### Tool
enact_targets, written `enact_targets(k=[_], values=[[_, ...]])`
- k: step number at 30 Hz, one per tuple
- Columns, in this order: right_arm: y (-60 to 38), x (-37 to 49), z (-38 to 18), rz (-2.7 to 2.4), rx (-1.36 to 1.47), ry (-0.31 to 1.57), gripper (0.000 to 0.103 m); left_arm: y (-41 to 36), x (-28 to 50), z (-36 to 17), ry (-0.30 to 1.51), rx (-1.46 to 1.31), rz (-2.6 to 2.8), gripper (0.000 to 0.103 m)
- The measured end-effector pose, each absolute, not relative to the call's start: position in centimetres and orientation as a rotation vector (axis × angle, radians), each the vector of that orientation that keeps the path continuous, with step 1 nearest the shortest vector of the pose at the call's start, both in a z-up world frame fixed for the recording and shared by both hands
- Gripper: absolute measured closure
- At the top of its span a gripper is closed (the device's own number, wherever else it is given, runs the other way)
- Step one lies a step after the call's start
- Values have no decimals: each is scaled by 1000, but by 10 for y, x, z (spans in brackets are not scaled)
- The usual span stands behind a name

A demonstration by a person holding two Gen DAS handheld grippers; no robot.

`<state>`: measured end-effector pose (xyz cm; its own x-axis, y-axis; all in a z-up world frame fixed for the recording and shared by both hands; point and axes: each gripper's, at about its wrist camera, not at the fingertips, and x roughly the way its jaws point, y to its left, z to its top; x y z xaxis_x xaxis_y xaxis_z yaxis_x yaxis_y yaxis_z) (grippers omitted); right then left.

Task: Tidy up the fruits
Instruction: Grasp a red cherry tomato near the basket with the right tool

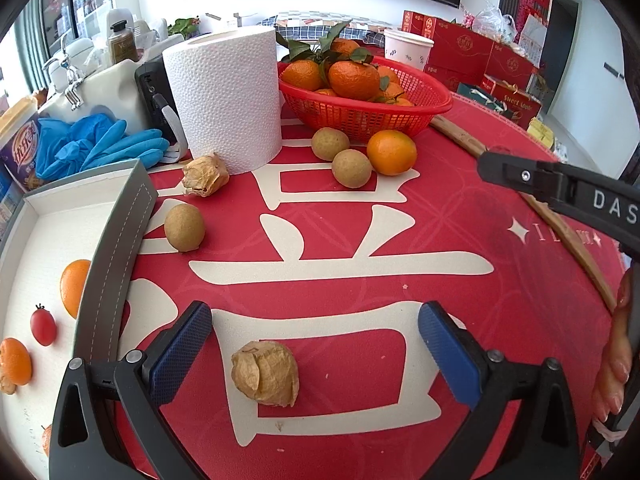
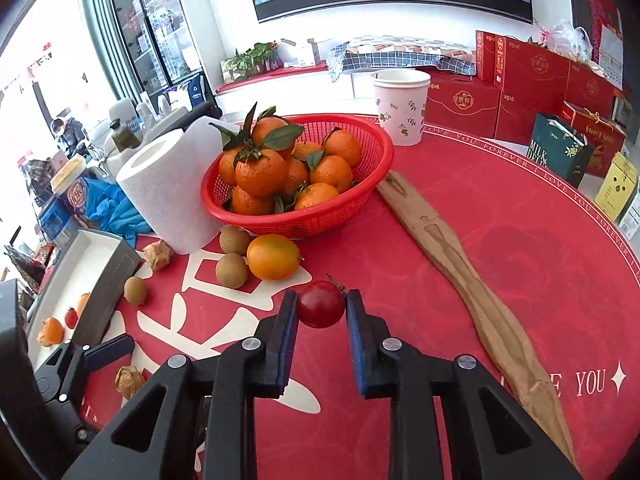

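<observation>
- Right gripper (image 2: 322,307) pinches a cherry tomato (image 2: 321,309) between its blue pads, held over the red tablecloth (image 2: 500,248).
- Left gripper (image 1: 314,344) stands wide, a husked physalis (image 1: 265,372) lying loose between its fingers.
- Grey-walled tray (image 1: 116,240) at the left edge holds oranges and another cherry tomato (image 1: 43,325).
- Open cloth lies between the tray and a wooden stick (image 2: 472,288); a red basket (image 2: 300,216) crowds the far side.

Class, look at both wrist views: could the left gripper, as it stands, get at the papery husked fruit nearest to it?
Probably yes. The left gripper is open, and the husked fruit lies on the red tablecloth between its fingers, with nothing in the way.
</observation>
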<state>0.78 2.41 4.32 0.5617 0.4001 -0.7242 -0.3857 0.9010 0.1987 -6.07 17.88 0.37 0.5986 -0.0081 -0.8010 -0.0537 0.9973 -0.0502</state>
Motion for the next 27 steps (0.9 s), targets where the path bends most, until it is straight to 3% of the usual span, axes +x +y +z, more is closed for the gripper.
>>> enact_targets(k=[8,21,27], values=[[-13,9,54,468,125,868,78,180,-62,30,878,-33,25,0],[-30,6,57,476,181,871,78,138,16,3,939,76,103,0],[-35,4,59,487,193,862,78,153,30,-1,983,-36,81,0]])
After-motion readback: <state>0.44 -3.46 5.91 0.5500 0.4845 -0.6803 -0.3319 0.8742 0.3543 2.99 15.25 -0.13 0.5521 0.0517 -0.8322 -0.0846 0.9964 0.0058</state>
